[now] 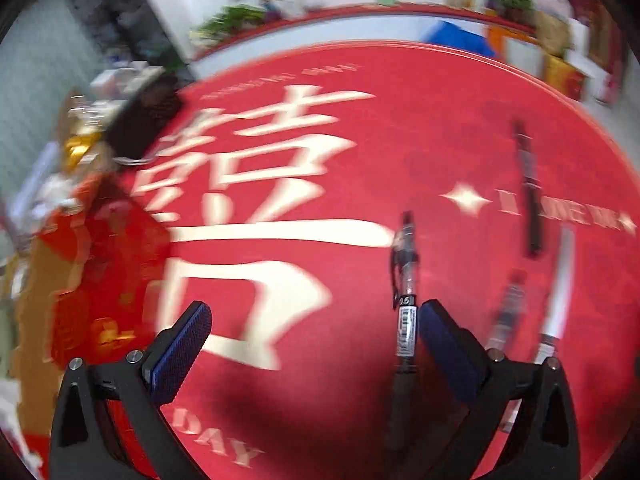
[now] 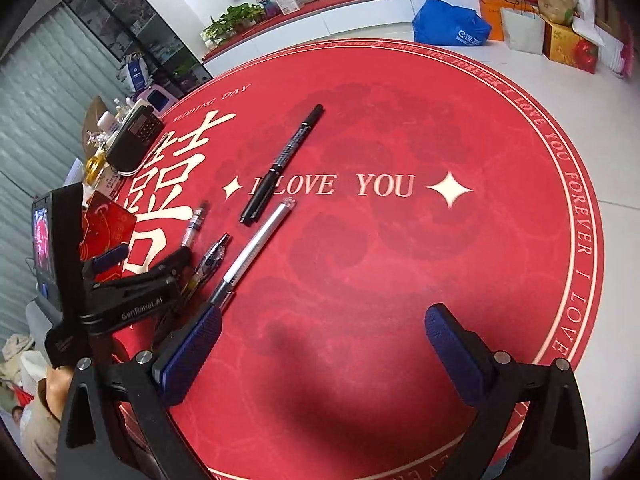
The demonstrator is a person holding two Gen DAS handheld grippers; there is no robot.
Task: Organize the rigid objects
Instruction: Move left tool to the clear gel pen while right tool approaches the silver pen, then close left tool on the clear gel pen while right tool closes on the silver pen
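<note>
Item: four pens on a round red mat [image 2: 400,280] covering the tabletop.

- Black marker [image 2: 282,164], capped, lying across the "I LOVE YOU" lettering, apart from the rest.
- Silver pen [image 2: 256,246], just below the marker, roughly parallel to it.
- Two clear gel pens: one [image 2: 210,262] just beside the silver pen, the other [image 2: 194,222] further left.

Left hand-held gripper [image 1: 312,336]: jaws wide apart, one clear gel pen [image 1: 406,296] lying just inside its right pad, not yet clamped. View blurred.
Right hand-held gripper [image 2: 322,344]: jaws apart, empty, over bare mat.

Step, as judged: approach to the first pen pickup. Next move calls for centring the pen between the pads, lowering, then closing across the barrel. Destination container not identifiable.
</note>
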